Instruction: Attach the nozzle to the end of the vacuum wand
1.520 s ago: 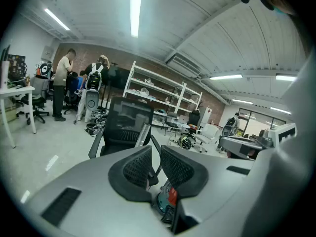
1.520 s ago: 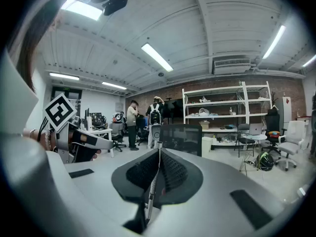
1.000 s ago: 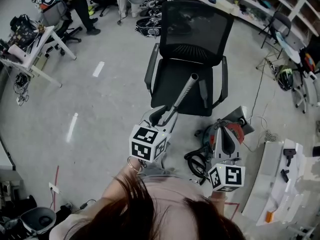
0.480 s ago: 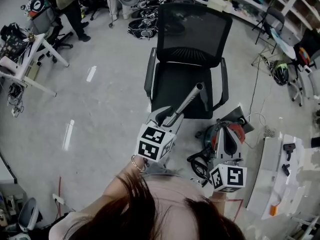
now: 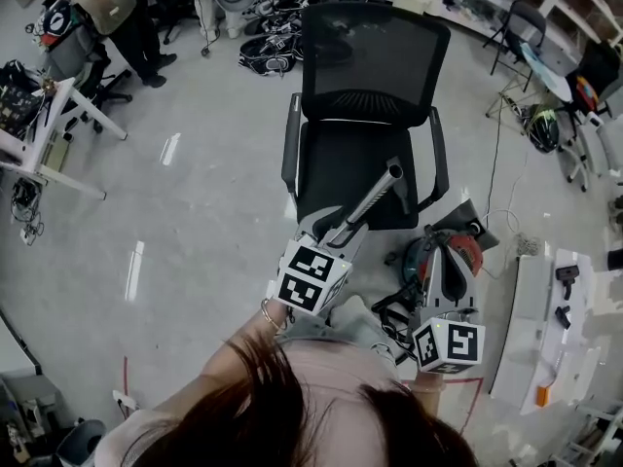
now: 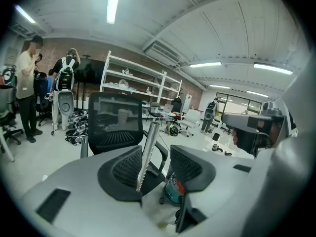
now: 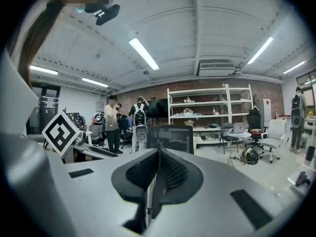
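The silver vacuum wand [image 5: 368, 202] slants up from my left gripper [image 5: 329, 233] toward the seat of a black office chair [image 5: 362, 144]; its open end [image 5: 394, 171] hangs over the seat. In the left gripper view the wand [image 6: 147, 152] rises from between the pads, with the left gripper [image 6: 155, 171] shut on its lower part. My right gripper [image 5: 444, 278] sits lower right, above a red and grey vacuum body [image 5: 467, 251] on the floor. In its own view the right gripper [image 7: 159, 168] is shut, pads together. I cannot pick out a nozzle.
A white bench [image 5: 545, 309] at the right carries small black parts [image 5: 563, 278]. Black cable [image 5: 394, 309] lies beside the vacuum body. A desk [image 5: 39, 125] and a standing person [image 5: 122, 17] are at the far left, and shelves [image 5: 467, 8] line the back.
Both grippers have drifted toward the chair, which sits nearer in view. The wand stays in the left gripper, its tip now over the seat. The right gripper stays shut.
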Available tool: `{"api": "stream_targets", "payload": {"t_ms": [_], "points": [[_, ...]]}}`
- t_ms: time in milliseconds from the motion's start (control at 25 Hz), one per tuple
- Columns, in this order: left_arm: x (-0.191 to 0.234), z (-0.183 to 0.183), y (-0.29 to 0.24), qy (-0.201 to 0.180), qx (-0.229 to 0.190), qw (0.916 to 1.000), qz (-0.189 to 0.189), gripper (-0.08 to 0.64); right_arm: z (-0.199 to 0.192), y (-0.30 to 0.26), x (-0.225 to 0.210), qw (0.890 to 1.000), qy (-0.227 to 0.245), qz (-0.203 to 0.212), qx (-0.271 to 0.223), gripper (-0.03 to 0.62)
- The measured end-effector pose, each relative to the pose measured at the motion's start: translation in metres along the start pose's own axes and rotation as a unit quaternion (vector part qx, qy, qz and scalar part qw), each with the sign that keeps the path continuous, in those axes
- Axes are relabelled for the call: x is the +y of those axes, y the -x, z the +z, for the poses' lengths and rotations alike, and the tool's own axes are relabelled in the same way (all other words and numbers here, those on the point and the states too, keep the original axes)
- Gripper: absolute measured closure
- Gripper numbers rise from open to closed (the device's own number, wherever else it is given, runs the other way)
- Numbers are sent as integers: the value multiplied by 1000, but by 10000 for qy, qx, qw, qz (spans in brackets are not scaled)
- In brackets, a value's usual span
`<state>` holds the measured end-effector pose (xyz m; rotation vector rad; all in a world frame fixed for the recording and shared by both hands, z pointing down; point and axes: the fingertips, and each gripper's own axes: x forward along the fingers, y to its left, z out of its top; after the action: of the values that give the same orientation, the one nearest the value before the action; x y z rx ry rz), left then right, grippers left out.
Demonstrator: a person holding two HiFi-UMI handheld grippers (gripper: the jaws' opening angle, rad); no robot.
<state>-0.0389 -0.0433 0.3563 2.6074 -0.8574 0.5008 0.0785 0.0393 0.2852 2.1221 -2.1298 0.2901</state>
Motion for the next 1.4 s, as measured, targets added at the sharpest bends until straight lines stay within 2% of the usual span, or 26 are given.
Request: {"api": "stream_targets", "payload": {"t_ms": [280, 640, 1120, 1400], "points": [[-2, -4, -29, -119, 80, 9998, 105, 376, -4, -9, -21, 10000, -31, 8, 77, 561], [-4, -4, -71, -63, 164, 9988, 459, 362, -9, -49, -56, 9984, -47, 532, 193, 561], [1, -17, -116, -10, 285, 9957, 878, 337, -10, -88, -80, 9936, 82, 1052, 410, 561], [7, -25, -138, -229, 444, 9932, 1055, 329, -11, -101, -91, 9913, 185, 1217, 466, 561]]}}
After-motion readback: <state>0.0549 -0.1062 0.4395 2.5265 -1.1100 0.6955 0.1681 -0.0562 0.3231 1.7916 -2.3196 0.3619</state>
